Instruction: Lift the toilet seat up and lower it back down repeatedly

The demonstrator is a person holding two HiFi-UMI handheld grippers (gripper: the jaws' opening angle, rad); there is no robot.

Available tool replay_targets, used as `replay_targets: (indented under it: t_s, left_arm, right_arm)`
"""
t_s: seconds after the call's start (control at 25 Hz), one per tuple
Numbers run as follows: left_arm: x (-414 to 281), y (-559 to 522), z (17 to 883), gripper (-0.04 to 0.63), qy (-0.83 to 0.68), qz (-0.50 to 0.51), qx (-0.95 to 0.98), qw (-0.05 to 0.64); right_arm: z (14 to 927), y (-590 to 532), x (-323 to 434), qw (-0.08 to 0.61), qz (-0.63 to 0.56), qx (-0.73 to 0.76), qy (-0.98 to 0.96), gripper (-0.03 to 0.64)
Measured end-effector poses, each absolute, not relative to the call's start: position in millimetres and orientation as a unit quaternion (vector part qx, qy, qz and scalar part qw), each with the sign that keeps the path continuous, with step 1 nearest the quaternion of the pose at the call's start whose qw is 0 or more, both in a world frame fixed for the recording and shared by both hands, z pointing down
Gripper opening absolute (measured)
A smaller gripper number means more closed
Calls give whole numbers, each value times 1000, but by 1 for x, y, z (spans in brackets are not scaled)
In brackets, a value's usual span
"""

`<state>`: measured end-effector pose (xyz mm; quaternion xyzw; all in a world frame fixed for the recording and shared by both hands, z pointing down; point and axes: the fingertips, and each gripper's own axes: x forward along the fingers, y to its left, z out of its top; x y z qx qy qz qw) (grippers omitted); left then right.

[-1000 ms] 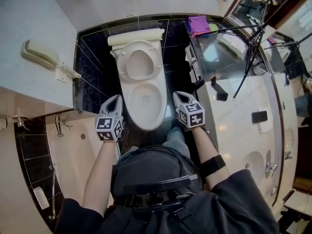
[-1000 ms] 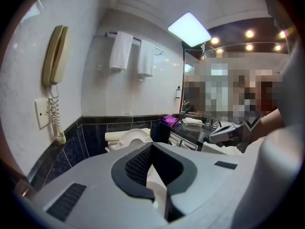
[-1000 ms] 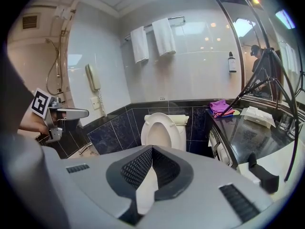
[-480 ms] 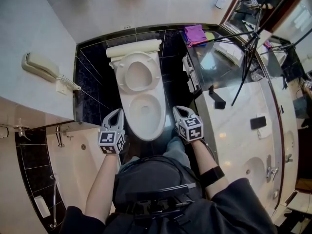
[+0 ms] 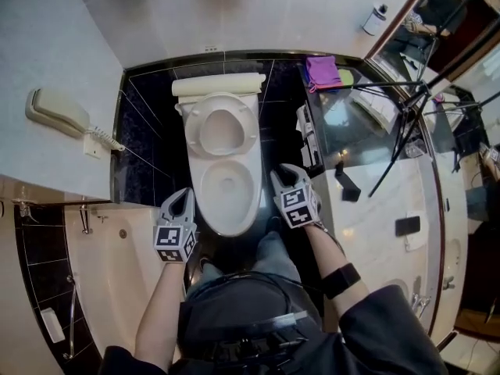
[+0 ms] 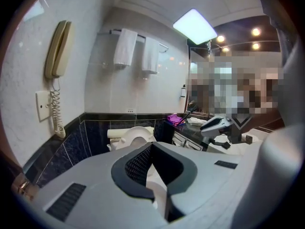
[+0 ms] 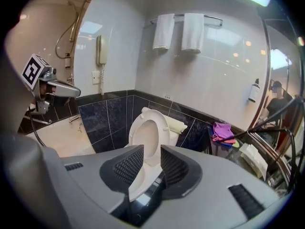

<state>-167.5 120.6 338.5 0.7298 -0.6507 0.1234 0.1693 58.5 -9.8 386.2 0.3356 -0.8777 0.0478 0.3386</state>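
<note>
The toilet seat stands raised against the tank — at 11 o'clock from the right hand-held gripper, its jaws opening on nothing, and at 1 o'clock from the left hand-held gripper — jaws pressed together, empty.

Both forearms reach forward and down, left forearm bare, right forearm bare below a dark sleeve. Left gripper points ahead, fingers meeting at the tips, nothing held. Right gripper sits slightly farther forward, its fingers opening, nothing between them.
</note>
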Motion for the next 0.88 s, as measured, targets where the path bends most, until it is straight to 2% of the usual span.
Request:
replay_targets:
  t_s: [0.2,0.36,0.88]
  left_arm:
    - [-168,98,349,-3,-668,128,711,176]
    - [-166,74,361,-3,-677,135,702,177]
    - [-168,12,430,-2,-708,142,661,204]
  right_arm:
    - [390,-72,26,355,5,298,-886,206]
    - [404,-126,-4,364,-28,277,-889,235]
    - [496,-253,-89,390,-93,229,-887,235]
